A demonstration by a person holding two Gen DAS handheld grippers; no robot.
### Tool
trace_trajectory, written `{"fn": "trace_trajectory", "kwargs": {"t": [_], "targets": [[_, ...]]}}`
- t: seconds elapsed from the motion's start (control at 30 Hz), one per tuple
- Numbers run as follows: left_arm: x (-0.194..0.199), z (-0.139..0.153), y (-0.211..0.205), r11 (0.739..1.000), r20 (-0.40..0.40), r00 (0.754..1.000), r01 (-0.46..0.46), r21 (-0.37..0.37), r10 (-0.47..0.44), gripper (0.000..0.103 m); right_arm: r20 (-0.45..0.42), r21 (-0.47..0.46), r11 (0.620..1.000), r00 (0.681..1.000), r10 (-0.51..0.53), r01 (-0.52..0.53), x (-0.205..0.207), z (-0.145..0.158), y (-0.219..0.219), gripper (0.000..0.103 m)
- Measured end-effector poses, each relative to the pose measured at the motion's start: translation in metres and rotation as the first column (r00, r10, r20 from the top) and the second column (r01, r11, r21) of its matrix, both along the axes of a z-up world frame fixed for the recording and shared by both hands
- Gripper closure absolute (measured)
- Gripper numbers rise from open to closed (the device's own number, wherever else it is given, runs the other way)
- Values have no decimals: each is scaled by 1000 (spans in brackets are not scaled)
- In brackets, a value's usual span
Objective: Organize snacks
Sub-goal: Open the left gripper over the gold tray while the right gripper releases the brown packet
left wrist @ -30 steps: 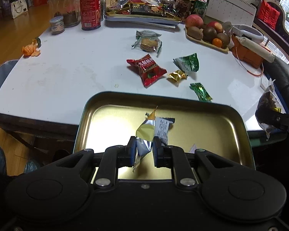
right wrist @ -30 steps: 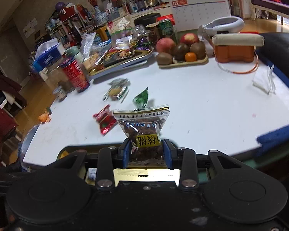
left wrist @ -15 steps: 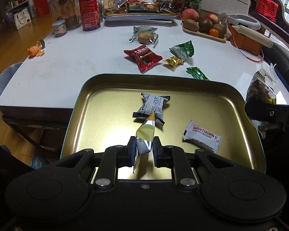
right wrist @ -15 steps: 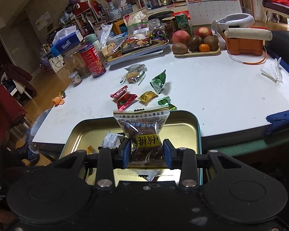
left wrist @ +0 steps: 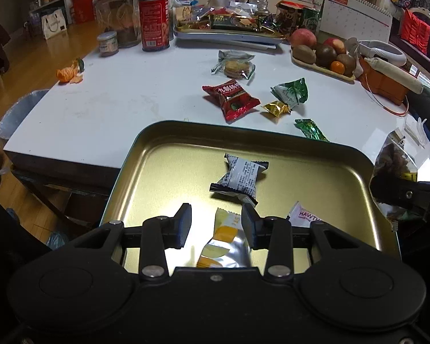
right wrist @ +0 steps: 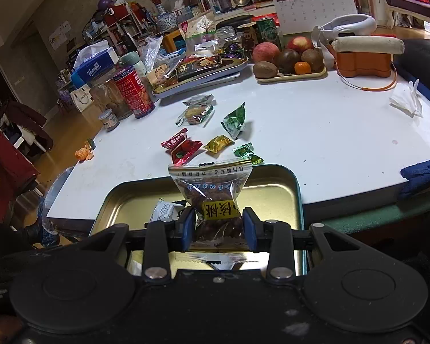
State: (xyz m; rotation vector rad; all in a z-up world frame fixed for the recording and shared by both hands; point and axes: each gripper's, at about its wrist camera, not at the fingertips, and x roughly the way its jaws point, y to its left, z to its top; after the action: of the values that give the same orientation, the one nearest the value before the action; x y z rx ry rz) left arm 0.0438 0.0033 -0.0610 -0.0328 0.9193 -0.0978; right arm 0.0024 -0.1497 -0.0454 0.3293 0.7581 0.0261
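Over the gold tray [left wrist: 146,172] at the table's near edge: our left gripper [left wrist: 216,225], fingers spread, with a silver-and-yellow packet [left wrist: 225,246] lying loose between them on the tray floor. Our right gripper [right wrist: 216,225], level and aimed toward the table, pinches a clear nut bag [right wrist: 212,197] above the tray's near side. Step in hand, we judge: depositing snacks. Next: part the right fingers to drop the bag, then fetch the red packet [left wrist: 230,100] and others on the table [left wrist: 129,91].
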Motion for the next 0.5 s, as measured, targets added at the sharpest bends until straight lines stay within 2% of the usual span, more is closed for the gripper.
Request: {"fn": "trace_trajectory", "kwargs": {"t": [0.13,0.23,0.5], "targets": [[1,-3,-1,1000,-19,1000,-6,0,6,55,23,12,1000,1000,3,-3,-1,1,0,62],[1,-4,-2,1000,-25,1000,-4,7,4,55,42,29,1000,999,-1,-1,-1,4,-2,54],[2,-6,-2,1000,-45,999,-19,12,19,55,-3,20,999,999,-34,34,5,-2,-3,53]]}}
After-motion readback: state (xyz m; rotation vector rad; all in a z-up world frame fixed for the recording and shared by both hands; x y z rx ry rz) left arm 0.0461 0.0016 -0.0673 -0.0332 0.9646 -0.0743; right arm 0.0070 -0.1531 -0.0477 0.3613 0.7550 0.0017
